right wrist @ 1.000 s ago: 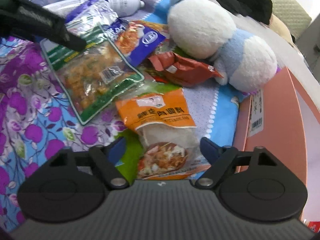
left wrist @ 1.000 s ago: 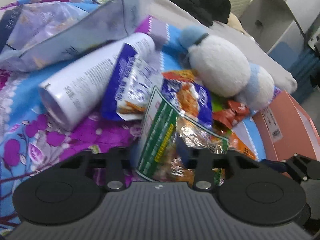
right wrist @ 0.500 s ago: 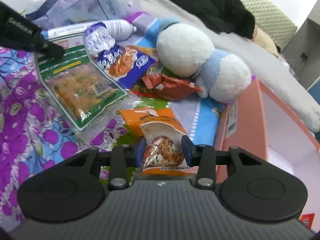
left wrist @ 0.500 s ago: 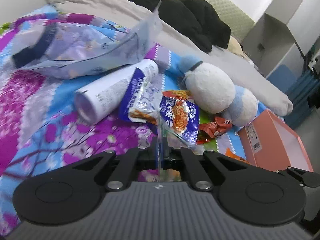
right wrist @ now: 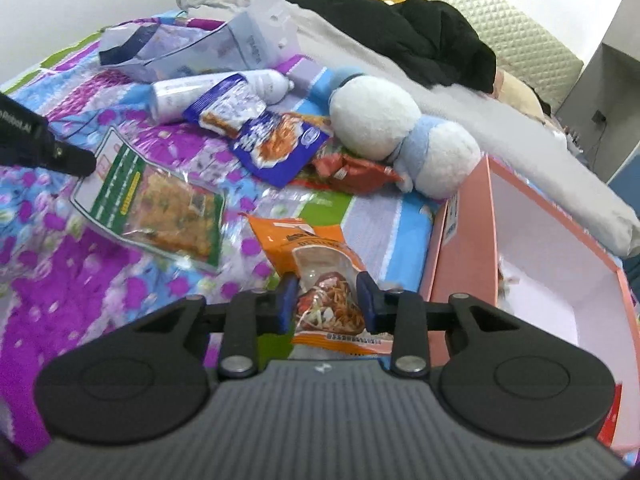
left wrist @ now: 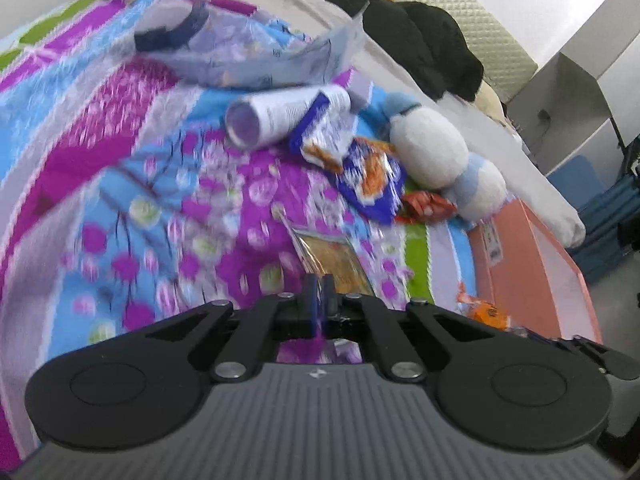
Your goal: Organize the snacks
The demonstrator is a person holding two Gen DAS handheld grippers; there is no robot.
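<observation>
1. The left claw [left wrist: 319, 294] pinches only the corner of the green pack [right wrist: 154, 210], which hangs over the bed [right wrist: 44, 280] well left of the pink box [right wrist: 556, 240]; a thin film edge could slip free.
2. The right claw [right wrist: 327, 300] squeezes the orange pack [right wrist: 320, 264] just beside the box; its crinkled bag may slide out.
3. Swinging either pack could clip the box wall.

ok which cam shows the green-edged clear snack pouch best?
Right wrist: the green-edged clear snack pouch lies face-on, whole, left tongs at its corner. Left wrist sees it edge-on and blurred, pinched in the left tongs.
</observation>
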